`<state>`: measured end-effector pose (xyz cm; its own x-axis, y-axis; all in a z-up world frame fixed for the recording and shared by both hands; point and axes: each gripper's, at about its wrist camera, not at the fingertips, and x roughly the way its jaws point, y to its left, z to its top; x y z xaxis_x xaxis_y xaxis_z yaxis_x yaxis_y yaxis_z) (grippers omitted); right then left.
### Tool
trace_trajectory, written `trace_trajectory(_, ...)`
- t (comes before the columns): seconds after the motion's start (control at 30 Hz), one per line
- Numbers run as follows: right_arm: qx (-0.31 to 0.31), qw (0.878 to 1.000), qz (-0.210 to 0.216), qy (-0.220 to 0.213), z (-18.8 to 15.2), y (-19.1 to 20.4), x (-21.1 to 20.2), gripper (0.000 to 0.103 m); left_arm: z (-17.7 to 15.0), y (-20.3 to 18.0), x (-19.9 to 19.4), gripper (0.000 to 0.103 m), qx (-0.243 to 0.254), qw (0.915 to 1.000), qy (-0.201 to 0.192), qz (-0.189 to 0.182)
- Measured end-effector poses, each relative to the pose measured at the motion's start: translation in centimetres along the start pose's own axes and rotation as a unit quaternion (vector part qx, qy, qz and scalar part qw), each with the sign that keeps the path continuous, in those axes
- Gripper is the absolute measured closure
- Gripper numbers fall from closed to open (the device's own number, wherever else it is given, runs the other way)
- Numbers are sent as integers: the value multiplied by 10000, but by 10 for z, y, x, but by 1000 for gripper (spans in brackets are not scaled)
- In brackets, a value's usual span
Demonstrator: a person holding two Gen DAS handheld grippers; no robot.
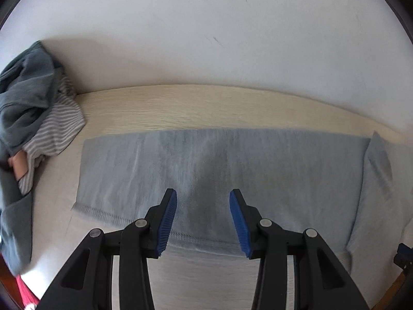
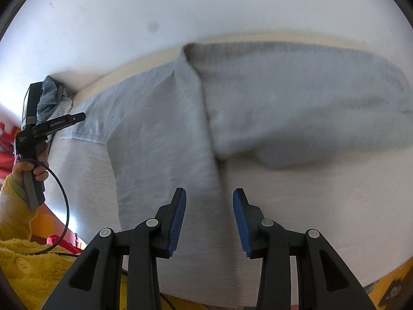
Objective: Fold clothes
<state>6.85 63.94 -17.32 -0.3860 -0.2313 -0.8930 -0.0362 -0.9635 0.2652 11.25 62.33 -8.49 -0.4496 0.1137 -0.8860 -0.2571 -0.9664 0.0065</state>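
Observation:
A light blue-grey garment (image 1: 232, 168) lies spread flat on the pale wooden table (image 1: 180, 103), one sleeve with a stitched hem (image 1: 103, 213) reaching left. My left gripper (image 1: 203, 192) hovers over that sleeve near the hem, open, with nothing between its blue pads. In the right wrist view the garment (image 2: 284, 103) shows a raised fold ridge (image 2: 204, 108) running toward me. My right gripper (image 2: 209, 191) hangs above the near end of that ridge, open and holding nothing. A hand holds the left gripper (image 2: 74, 117) at the far left of this view.
A heap of dark grey-green clothes (image 1: 25, 98) and a striped piece (image 1: 59, 129) sits at the table's left end against the white wall (image 1: 206, 38). A person's yellow fleece sleeve (image 2: 15, 206) and a black cable (image 2: 64, 193) are at the lower left.

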Motion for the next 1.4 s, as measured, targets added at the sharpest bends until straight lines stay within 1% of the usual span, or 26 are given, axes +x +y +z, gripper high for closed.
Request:
trace_trajectory(0.07, 13, 9999, -153, 46, -8, 4, -10, 65, -3, 0, 2, 64, 71, 9999, 55, -128)
trace_trajectory(0.1, -4, 9998, -207, 38, -9, 6, -12, 67, -4, 0, 3, 64, 111, 9998, 68, -176)
trace_trajectory(0.13, -45, 9998, -206, 33, -8, 10, -11, 73, -6, 1, 4, 64, 150, 9996, 80, -223)
trace_trajectory(0.17, -94, 9998, -179, 44, -7, 13, -11, 98, -7, 0, 2, 64, 204, 9995, 36, -255)
trace_trajectory(0.2, -197, 9997, -170, 27, -5, 19, -15, 98, -9, 0, 0, 64, 254, 9991, 30, -325)
trace_trajectory(0.27, -460, 9988, -139, -45, -3, 34, -27, 98, -13, 0, -5, 64, 300, 9984, 7, -473)
trace_trajectory(0.3, -579, 9983, -23, -97, 2, 43, -31, 98, -16, 0, -9, 64, 332, 9978, -11, -568)
trace_trajectory(0.37, -847, 9957, 281, -229, 14, 68, -39, 98, -21, -1, -17, 64, 395, 9963, -47, -758)
trace_trajectory(0.47, -1212, 9887, 779, -423, 41, 101, -48, 98, -33, -3, -32, 64, 468, 9944, -106, -946)
trace_trajectory(0.63, -1611, 9769, 1341, -412, 96, 148, -20, 98, -49, -1, -51, 64, 490, 9910, -202, -1227)
trace_trajectory(0.7, -1637, 9751, 1469, -275, 115, 160, 2, 98, -51, 4, -53, 64, 460, 9904, -239, -1283)
trace_trajectory(0.77, -1559, 9774, 1429, -42, 127, 164, 24, 97, -54, -1, -65, 64, 423, 9905, -278, -1278)
trace_trajectory(0.83, -1479, 9804, 1291, 178, 135, 164, 42, 95, -54, 6, -59, 64, 390, 9909, -273, -1258)
trace_trajectory(0.9, -1438, 9844, 995, 181, 133, 158, 39, 93, -54, 14, -53, 64, 358, 9913, -269, -1238)
trace_trajectory(0.93, -1389, 9857, 949, 121, 131, 155, 33, 91, -55, 13, -55, 64, 354, 9912, -269, -1245)
trace_trajectory(0.97, -1316, 9865, 978, 38, 129, 151, 26, 84, -56, 12, -58, 64, 351, 9911, -269, -1253)
trace_trajectory(1.0, -1242, 9872, 1003, -38, 126, 148, 19, 68, -56, 11, -59, 64, 371, 9908, -272, -1271)
trace_trajectory(1.03, -1166, 9883, 971, -133, 122, 143, 11, 60, -57, 10, -60, 64, 391, 9905, -275, -1290)
trace_trajectory(1.07, -1115, 9895, 903, -194, 117, 137, 4, 48, -57, 9, -60, 64, 413, 9904, -270, -1294)
trace_trajectory(1.1, -1086, 9903, 841, -218, 110, 130, -2, 47, -57, 8, -60, 64, 435, 9902, -265, -1298)
trace_trajectory(1.13, -1057, 9910, 780, -242, 104, 124, -7, 47, -57, 8, -60, 64, 436, 9901, -254, -1308)
trace_trajectory(1.23, -975, 9924, 738, 150, 84, 107, -3, 47, -55, 12, -54, 64, 418, 9899, -208, -1340)
trace_trajectory(1.3, -974, 9918, 746, 360, 71, 103, 3, 47, -53, 15, -51, 64, 403, 9900, -185, -1337)
trace_trajectory(1.33, -995, 9911, 784, 416, 66, 104, 6, 47, -55, 14, -56, 64, 395, 9902, -185, -1328)
trace_trajectory(1.37, -1032, 9903, 826, 435, 63, 107, 9, 53, -55, 15, -57, 64, 389, 9902, -178, -1327)
trace_trajectory(1.4, -1140, 9891, 827, 428, 61, 112, 9, 73, -55, 16, -58, 64, 384, 9903, -171, -1327)
